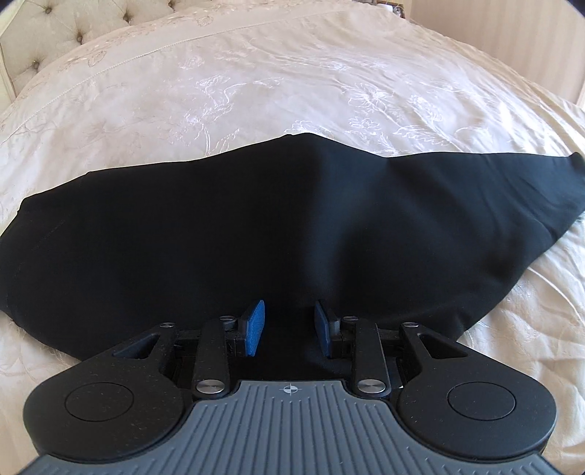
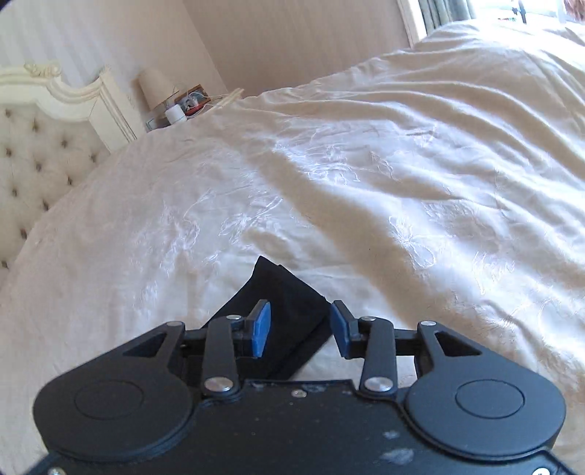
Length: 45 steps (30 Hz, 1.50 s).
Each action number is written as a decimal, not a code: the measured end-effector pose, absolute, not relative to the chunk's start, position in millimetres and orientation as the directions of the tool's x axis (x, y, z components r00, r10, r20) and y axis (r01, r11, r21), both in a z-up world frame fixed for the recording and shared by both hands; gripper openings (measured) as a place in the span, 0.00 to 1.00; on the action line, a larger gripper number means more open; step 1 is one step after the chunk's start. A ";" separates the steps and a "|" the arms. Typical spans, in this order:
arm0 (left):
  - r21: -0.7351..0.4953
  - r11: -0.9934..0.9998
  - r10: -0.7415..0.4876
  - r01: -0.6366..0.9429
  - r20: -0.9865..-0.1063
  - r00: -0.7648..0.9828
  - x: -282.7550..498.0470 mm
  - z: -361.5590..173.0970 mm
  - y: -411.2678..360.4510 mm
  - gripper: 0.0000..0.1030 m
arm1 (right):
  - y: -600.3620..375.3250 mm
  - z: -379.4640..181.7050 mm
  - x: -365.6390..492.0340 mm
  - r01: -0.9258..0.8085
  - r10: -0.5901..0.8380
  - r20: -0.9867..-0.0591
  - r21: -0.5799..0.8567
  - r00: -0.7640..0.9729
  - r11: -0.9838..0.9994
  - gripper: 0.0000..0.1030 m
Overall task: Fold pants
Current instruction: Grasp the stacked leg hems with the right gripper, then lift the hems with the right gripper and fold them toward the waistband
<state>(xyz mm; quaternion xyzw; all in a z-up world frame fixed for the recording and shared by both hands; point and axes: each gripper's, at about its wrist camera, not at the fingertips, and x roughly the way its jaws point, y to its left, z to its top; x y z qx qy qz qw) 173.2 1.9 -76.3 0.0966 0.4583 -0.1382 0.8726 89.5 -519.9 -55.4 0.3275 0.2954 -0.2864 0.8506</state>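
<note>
Black pants (image 1: 256,234) lie spread across the cream bedspread (image 1: 256,84), reaching from the left edge to the far right of the left wrist view. My left gripper (image 1: 289,316) is open just above the near part of the pants, with nothing between its blue pads (image 1: 255,327). In the right wrist view only one end of the pants (image 2: 278,310) shows, a narrow dark strip on the bedspread (image 2: 365,182). My right gripper (image 2: 301,318) is open over that end, its jaws either side of the cloth, holding nothing.
A tufted cream headboard (image 2: 33,164) stands at the left. A bedside table with a lamp (image 2: 155,89) and small items sits beyond the bed's far corner. A window (image 2: 475,11) is at the far right. The bedspread is wrinkled.
</note>
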 end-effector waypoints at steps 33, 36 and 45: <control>0.028 0.879 -0.278 0.475 -0.780 0.560 180.5 -42.3 -95.0 0.29 | -527.4 -88.1 101.5 0.680 -0.293 -0.694 0.379 0.657 0.627 0.09; -0.026 0.848 -0.349 0.530 -0.779 0.521 185.3 -42.6 -141.1 0.29 | -529.1 -103.6 102.4 0.693 -0.284 -0.713 0.377 0.641 0.615 0.09; -0.139 0.756 -0.467 0.640 -0.800 0.378 201.8 -60.6 -267.8 0.29 | -527.7 -93.0 95.7 0.627 -0.262 -0.673 0.381 0.692 0.679 0.10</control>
